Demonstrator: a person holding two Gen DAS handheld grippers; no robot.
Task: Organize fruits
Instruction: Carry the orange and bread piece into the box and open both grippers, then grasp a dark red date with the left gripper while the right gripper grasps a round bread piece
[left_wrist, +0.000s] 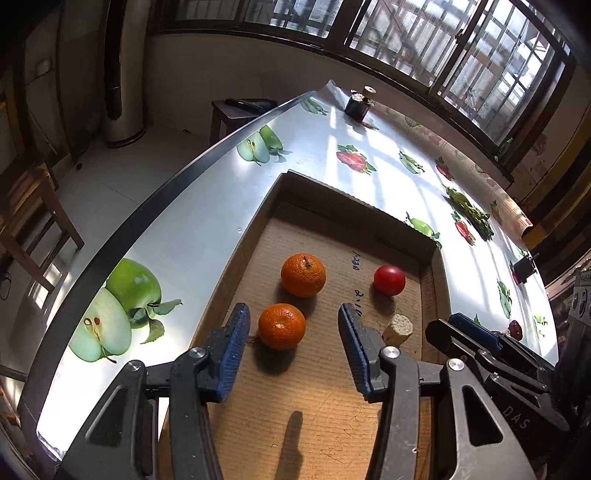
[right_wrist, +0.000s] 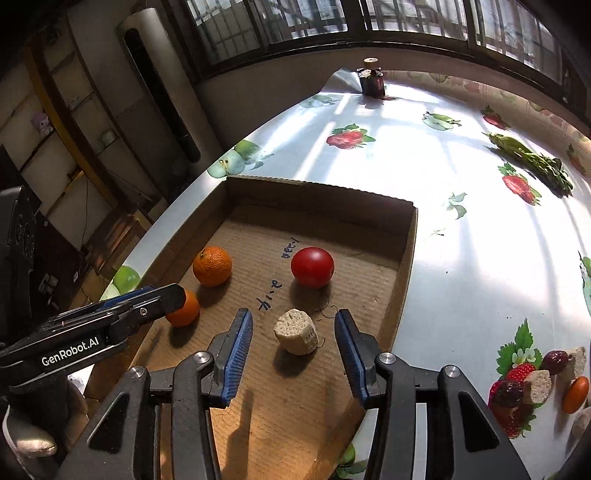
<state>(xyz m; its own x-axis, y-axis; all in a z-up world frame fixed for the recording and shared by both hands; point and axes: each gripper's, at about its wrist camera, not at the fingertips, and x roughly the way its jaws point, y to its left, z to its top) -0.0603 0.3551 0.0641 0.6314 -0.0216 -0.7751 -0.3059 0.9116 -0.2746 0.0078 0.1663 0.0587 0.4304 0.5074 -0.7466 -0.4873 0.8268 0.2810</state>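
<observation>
A shallow cardboard tray (left_wrist: 351, 199) (right_wrist: 317, 184) lies on a fruit-print tablecloth. Inside it are two oranges, a red tomato (left_wrist: 389, 280) (right_wrist: 312, 267) and a beige porous chunk (left_wrist: 398, 328) (right_wrist: 295, 336). My left gripper (left_wrist: 293, 314) is open over the tray floor. The near orange (left_wrist: 282, 326) (right_wrist: 184, 310) rests between its blue pads with a gap on each side. The far orange (left_wrist: 303, 275) (right_wrist: 212, 266) sits just beyond. My right gripper (right_wrist: 293, 317) is open too, with the beige chunk standing free between its fingers.
On the cloth at the right lie dark dates, beige chunks and a small orange fruit (right_wrist: 535, 384). A bunch of greens (right_wrist: 532, 162) lies farther back and a dark jar (right_wrist: 373, 83) stands at the far corner. The table edge (left_wrist: 155, 199) runs close along the tray's left side.
</observation>
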